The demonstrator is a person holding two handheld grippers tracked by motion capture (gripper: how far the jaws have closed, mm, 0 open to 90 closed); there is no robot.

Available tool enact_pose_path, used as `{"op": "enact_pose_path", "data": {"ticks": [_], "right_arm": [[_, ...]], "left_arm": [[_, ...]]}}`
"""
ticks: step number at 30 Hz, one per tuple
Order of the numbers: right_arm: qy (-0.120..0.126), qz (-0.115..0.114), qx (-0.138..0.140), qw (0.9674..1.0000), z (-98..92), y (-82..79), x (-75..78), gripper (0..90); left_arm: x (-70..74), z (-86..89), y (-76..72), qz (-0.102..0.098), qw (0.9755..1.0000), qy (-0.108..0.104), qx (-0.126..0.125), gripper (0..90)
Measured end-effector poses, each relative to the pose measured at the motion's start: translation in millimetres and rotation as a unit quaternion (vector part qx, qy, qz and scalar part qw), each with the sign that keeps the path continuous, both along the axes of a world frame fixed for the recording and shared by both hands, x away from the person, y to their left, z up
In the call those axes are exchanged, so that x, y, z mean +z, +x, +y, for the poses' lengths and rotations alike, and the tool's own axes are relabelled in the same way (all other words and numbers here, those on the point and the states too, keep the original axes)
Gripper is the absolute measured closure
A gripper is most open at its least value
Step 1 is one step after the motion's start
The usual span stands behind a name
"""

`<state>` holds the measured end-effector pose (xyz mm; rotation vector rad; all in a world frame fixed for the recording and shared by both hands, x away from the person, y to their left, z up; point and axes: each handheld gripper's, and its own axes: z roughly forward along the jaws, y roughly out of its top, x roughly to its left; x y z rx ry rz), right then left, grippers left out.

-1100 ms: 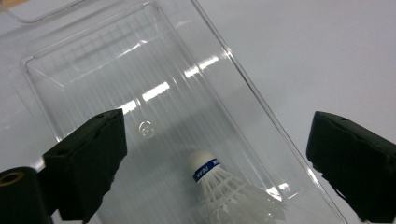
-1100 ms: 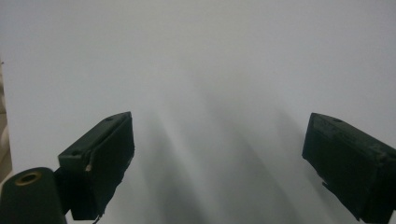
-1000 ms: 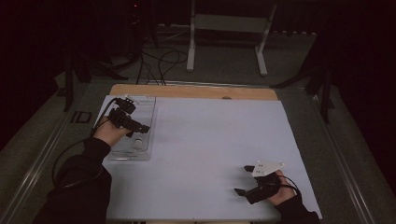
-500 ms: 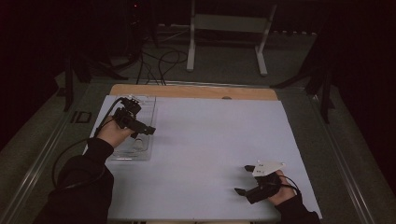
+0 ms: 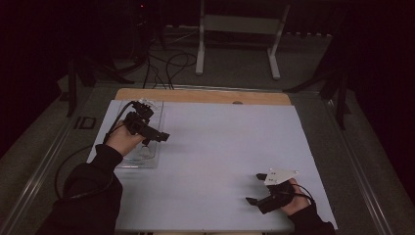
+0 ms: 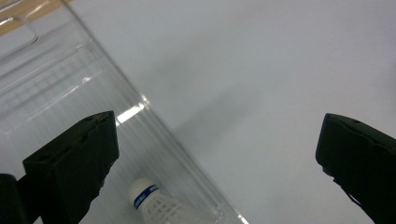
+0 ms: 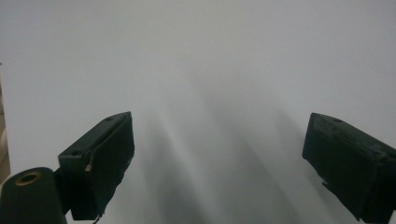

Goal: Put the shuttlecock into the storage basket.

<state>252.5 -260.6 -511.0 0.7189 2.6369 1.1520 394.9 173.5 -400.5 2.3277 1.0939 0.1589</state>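
Left gripper (image 5: 155, 136) has shifted right since a second ago, now over the right wall of the clear tray (image 5: 155, 161) at the worktop's left edge, jaws wide apart, nothing held. Shuttlecock (image 6: 156, 206) lies inside the tray against that wall. Right gripper (image 5: 255, 189) unmoved near the front right corner, jaws apart, empty

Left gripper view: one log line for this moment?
left gripper: open, above clear tray edge | shuttlecock: lying in tray | right gripper: open, empty, over white table sheet
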Motion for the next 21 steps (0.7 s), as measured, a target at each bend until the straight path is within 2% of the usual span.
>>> {"op": "enact_pose_path", "data": {"ticks": [10, 15, 21], "right_arm": [[-0.001, 0.001, 0.000, 1.0000, -0.1, 0.0, -0.2, 9.1], [-0.001, 0.001, 0.000, 1.0000, 0.4, -0.2, 0.1, 9.1], [-0.001, 0.001, 0.001, 1.0000, 1.0, -0.2, -0.1, 9.1]], "left_arm": [[7.2, -15.3, -6.0, -0.009, 0.9995, -0.015, -0.027, 0.2], [10.5, -22.0, -10.7, -0.015, 0.9984, -0.027, -0.047, 0.2], [13.1, -32.9, -15.9, -0.018, 0.9969, -0.027, -0.072, 0.2]]}}
